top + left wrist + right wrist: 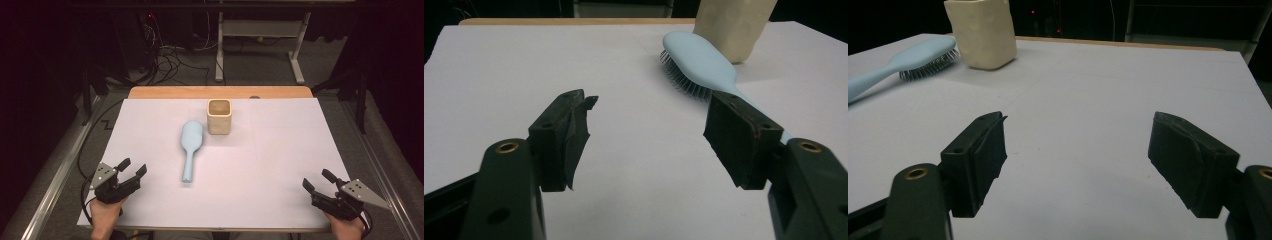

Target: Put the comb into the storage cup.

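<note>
A white surface (280,165) seen from above, with 2 things near its middle: a pale blue hairbrush (190,146) lying bristles down, handle toward the person, and a cream square cup (219,116) standing upright just beside the brush head, open end up. The left hand-held gripper (134,167) rests at the near left corner, jaws spread and holding nothing; the right hand-held gripper (317,181) rests at the near right corner, also spread and empty. Both are well apart from the brush.

The likely step is a reach for the brush — the left one is nearer (its own view already looks along the handle). A good grasp would take the narrow handle across its width, jaws kept wide until they straddle it, approaching low and clear of the cup so it isn't knocked.
</note>
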{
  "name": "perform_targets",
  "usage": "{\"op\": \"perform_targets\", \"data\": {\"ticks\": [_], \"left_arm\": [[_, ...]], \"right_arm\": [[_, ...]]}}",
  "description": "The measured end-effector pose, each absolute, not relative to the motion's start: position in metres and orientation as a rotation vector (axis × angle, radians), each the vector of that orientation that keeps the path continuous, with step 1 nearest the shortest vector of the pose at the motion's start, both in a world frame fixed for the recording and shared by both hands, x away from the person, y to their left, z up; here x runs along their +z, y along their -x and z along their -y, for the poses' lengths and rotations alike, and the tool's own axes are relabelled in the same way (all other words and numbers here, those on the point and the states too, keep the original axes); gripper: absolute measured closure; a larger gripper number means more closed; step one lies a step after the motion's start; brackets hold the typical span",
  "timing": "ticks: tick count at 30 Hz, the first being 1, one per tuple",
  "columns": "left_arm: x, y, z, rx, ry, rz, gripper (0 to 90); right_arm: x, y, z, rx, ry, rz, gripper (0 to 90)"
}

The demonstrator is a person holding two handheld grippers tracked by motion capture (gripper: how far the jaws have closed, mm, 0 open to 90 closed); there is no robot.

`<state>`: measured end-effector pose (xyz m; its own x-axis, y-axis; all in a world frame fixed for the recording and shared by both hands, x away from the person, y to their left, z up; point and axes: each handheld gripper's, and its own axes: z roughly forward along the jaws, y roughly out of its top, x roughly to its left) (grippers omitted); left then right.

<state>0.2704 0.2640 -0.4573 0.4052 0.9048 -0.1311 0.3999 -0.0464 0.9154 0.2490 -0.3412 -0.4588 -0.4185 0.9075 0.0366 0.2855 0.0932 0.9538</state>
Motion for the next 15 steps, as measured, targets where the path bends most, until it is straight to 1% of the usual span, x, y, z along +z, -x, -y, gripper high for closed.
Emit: {"op": "perform_targets", "data": {"ticks": [15], "left_arm": [[-0.4566, -0.2755, -0.2534, 0.612, -1.653, -1.147, 34.0]], "right_arm": [[-0.4588, -0.2486, 0.3411, 1.349, -1.17, -1.782, 23.7]]}}
